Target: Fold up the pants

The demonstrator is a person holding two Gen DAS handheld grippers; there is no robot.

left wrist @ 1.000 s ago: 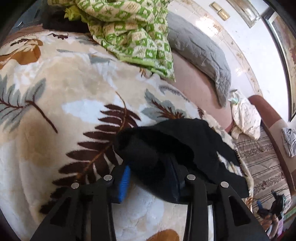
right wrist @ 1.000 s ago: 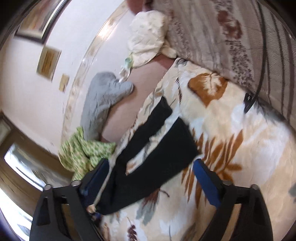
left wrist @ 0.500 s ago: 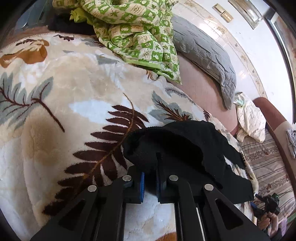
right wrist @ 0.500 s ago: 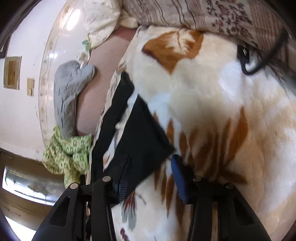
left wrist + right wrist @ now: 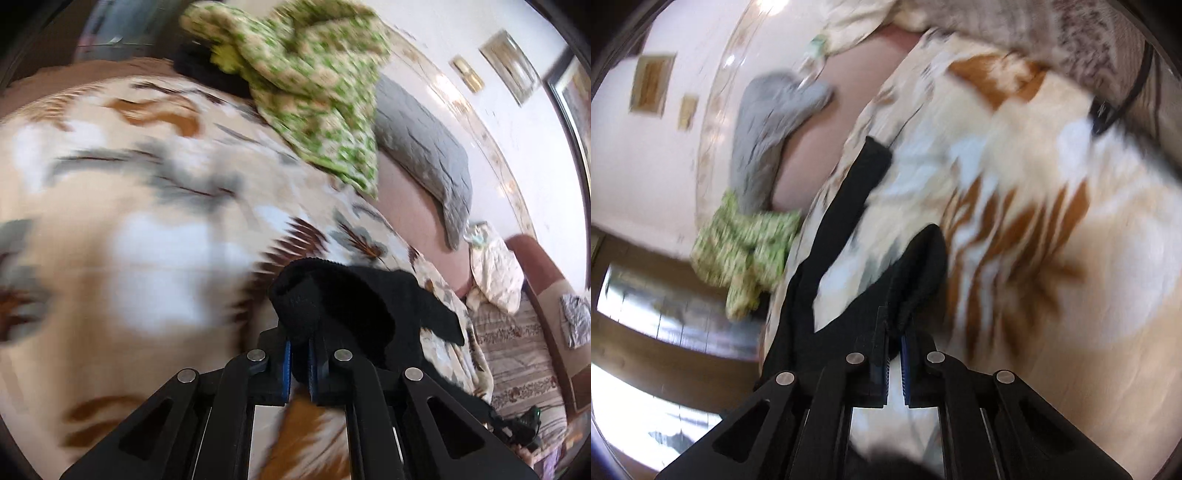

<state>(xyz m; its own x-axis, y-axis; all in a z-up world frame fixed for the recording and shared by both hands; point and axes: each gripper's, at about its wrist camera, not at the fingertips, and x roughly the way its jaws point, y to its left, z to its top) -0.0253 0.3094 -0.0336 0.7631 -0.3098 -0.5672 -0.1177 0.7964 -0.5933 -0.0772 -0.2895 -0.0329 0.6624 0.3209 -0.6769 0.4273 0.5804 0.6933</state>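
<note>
- Left gripper (image 5: 300, 365): jaws pinched nearly together, black cloth bunched between the blue pads. That is a grasp on the pants (image 5: 343, 314), at their thick rolled end, which humps up just past the fingertips toward 12 o'clock.
- Right gripper (image 5: 894, 360): its jaws have just been closing, and now the pads clamp a fold of the same black fabric, one leg end rising in a peak at about 1 o'clock from the tips.
- From that right-hand grip the pants (image 5: 849, 221) run out long and thin toward 11 o'clock; the other leg lies flat, its cuff far up the bed.
- Both views are smeared with motion blur, so fine creases in the cloth cannot be read.
- Underneath is the leaf-print blanket (image 5: 155, 229), cream with brown and grey fronds, on which the garment lies.
- Beyond it, at 12 to 1 o'clock in the left view, sit a green patterned quilt (image 5: 314, 85) and a grey pillow (image 5: 424, 147), well apart from the pants.
- Progress, as I judge it: early. Two ends are gripped, the legs are spread apart and not stacked, no fold is laid down yet.
- Left to do: bring the legs together, double the length over, smooth it flat.
</note>
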